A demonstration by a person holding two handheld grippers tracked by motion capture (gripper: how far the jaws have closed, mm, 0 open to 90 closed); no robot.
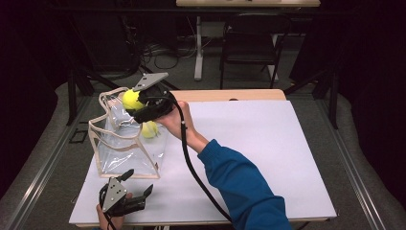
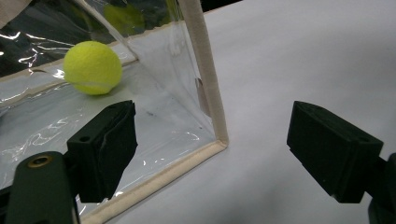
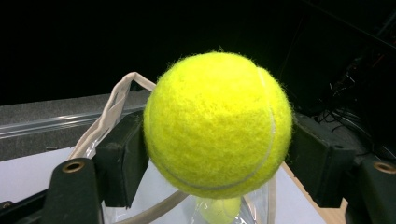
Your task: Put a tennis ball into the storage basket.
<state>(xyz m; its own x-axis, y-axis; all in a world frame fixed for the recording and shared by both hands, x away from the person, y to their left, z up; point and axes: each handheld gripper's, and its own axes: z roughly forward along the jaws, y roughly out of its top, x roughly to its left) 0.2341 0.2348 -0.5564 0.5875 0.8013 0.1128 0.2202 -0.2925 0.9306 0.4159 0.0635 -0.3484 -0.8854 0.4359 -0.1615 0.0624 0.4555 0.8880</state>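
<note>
At upper left of the high view, the right gripper (image 1: pixel 135 103) clamps a tennis ball (image 1: pixel 131 99) above the clear bag (image 1: pixel 125 148). A second ball (image 1: pixel 150 129) lies inside. At lower left, the left gripper (image 1: pixel 140 182) rests with jaws spread, grasping nothing.

**Bag at the bench's left, one ball in, one above**

The bag (image 1: pixel 125 143) stands on the bench (image 1: pixel 268 158), left side. One ball (image 1: pixel 149 129) lies inside it. The right hand-held gripper (image 1: pixel 135 104) holds a second ball (image 1: pixel 131 100) over the bag's mouth. The left hand-held gripper (image 1: pixel 139 184) sits before the bag, near the bench's front edge.

No legible text, label or number anywhere (tennis balls' faces unmarked).
</note>
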